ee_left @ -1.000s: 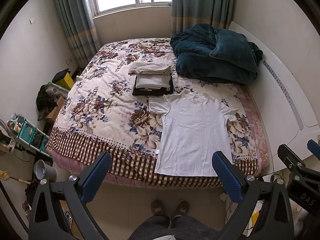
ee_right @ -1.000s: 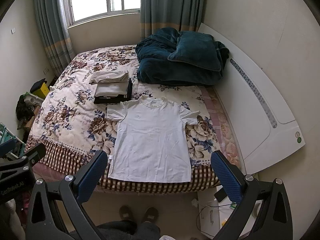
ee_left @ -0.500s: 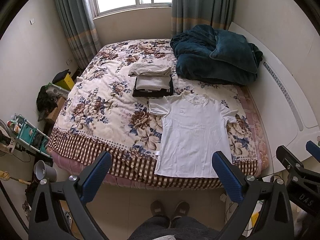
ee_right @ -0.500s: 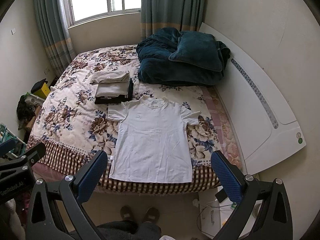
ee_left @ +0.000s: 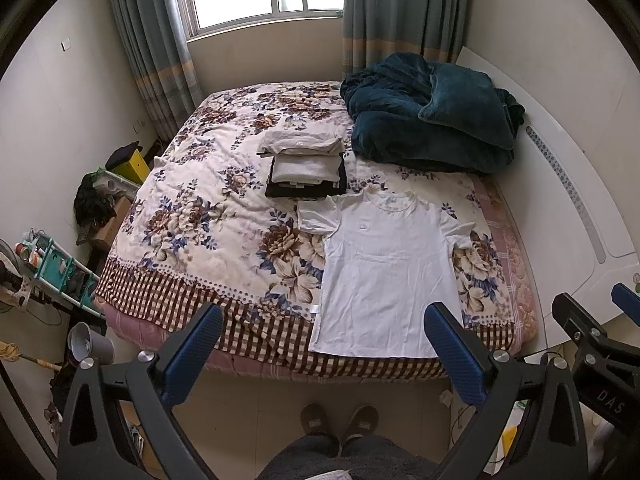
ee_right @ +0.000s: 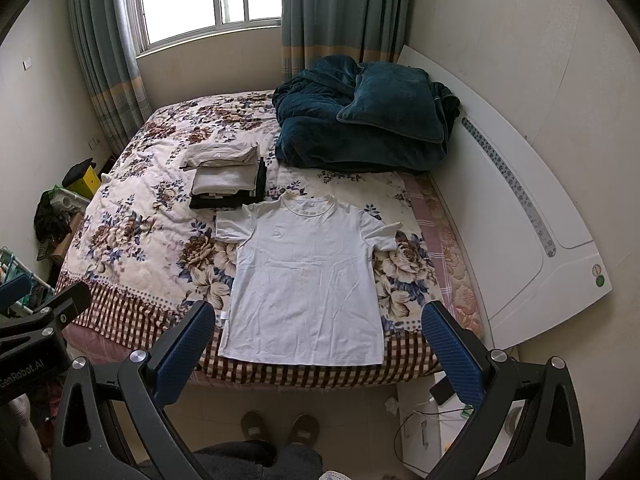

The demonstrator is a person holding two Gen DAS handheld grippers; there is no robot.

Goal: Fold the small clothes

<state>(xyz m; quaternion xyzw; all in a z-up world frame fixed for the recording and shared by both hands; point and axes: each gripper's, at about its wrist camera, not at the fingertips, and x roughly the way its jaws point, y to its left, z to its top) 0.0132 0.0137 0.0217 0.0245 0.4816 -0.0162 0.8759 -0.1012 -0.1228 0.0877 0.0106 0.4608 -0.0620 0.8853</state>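
A white T-shirt (ee_left: 384, 268) lies flat, face up, on the flowered bed (ee_left: 192, 216), its hem at the near edge; it also shows in the right wrist view (ee_right: 308, 272). A stack of folded clothes (ee_left: 306, 164) sits just beyond its left sleeve, also seen in the right wrist view (ee_right: 228, 176). My left gripper (ee_left: 324, 336) is open and empty, held above the floor in front of the bed. My right gripper (ee_right: 316, 332) is open and empty, also short of the bed's near edge.
A heaped dark teal blanket (ee_left: 432, 120) fills the bed's far right corner. A white headboard (ee_right: 520, 216) runs along the right side. Clutter and a green rack (ee_left: 52, 264) stand left of the bed. My slippered feet (ee_left: 340, 420) stand on the tiled floor.
Both grippers have drifted slightly; the bed and shirt sit a touch lower in the views. Nothing was grasped or released.
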